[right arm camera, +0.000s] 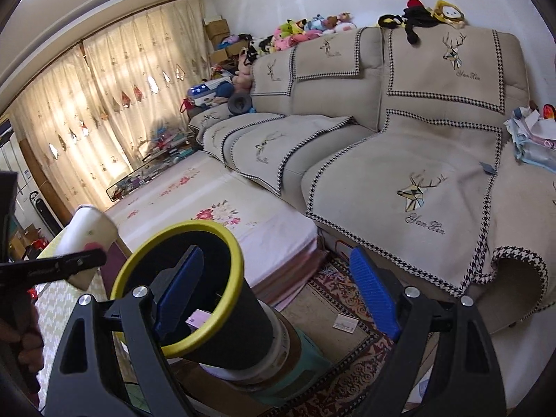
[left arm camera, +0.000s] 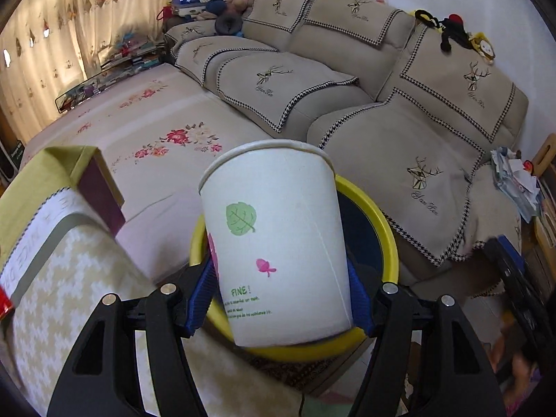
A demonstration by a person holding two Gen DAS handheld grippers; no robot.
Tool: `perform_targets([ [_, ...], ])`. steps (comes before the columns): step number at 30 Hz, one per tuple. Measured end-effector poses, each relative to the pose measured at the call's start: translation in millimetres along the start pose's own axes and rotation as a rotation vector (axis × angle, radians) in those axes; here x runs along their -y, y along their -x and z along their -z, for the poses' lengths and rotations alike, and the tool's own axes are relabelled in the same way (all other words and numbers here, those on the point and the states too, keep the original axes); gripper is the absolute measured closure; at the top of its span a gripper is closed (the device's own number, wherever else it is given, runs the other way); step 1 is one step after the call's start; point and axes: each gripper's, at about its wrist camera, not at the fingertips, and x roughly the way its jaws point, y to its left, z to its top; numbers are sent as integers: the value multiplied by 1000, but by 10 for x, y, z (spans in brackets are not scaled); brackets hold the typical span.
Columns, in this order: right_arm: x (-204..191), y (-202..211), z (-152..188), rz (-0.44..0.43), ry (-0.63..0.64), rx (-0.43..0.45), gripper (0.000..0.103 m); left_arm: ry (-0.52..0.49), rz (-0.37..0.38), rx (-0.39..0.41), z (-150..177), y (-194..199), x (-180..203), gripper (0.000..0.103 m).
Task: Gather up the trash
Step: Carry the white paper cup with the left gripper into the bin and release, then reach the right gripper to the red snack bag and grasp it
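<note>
A: What is the left hand-held gripper (left arm camera: pixel 283 299) doing?
B: Its blue pads (left arm camera: pixel 359 295) pinch a white paper cup (left arm camera: pixel 278 243), held upright in front of the yellow-rimmed bin (left arm camera: pixel 378 222).
A: And the right hand-held gripper (right arm camera: pixel 274 299)?
B: Its jaws are spread; one blue pad reaches inside the black bin (right arm camera: pixel 194 288), the other hangs outside over the patterned rug (right arm camera: pixel 347 368). The beige sofa (right arm camera: pixel 417 160) lies behind.
</note>
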Motion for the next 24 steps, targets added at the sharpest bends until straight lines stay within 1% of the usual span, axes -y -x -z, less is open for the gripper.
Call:
perform_targets([
  [1,11,-2,-2,1,-1,-1,21,-2,-4,-2,-16,-95,-12,22],
  [2,13,-2,-1,1,-3,-2,21,1,-16,-3,-51,-141,-13,18],
  [4,14,-9,14,-1,-2,-4,20,11,-21,-3,-81,-176,-46,17],
  [6,-1,-8,25,-6,0,-5,20,29,-5,12,-102,-120,-93,14],
  [8,-23,-13,22,-15,3,-9,20,36,3,46,-72,39,-153,13],
  [10,-65,-18,34,-26,7,-13,20,53,7,104,4,326,-269,11],
  [12,-120,-28,54,-39,15,-22,20,76,5,153,129,602,-414,10],
  [15,-300,-38,97,-67,45,-39,20,145,-19,251,435,1137,-760,7],
  [16,-377,-39,111,-75,59,-44,20,166,-28,272,528,1271,-854,7],
  [18,-520,-42,130,-91,82,-55,20,220,-57,319,813,1607,-1120,6],
  [20,-694,-45,150,-118,110,-67,20,259,-93,349,1071,1875,-1355,5],
  [22,-882,-37,161,-140,140,-73,20,303,-185,386,1419,2197,-1638,5],
  [24,-1115,-22,172,-173,178,-79,20,330,-265,405,1689,2434,-1859,5],
])
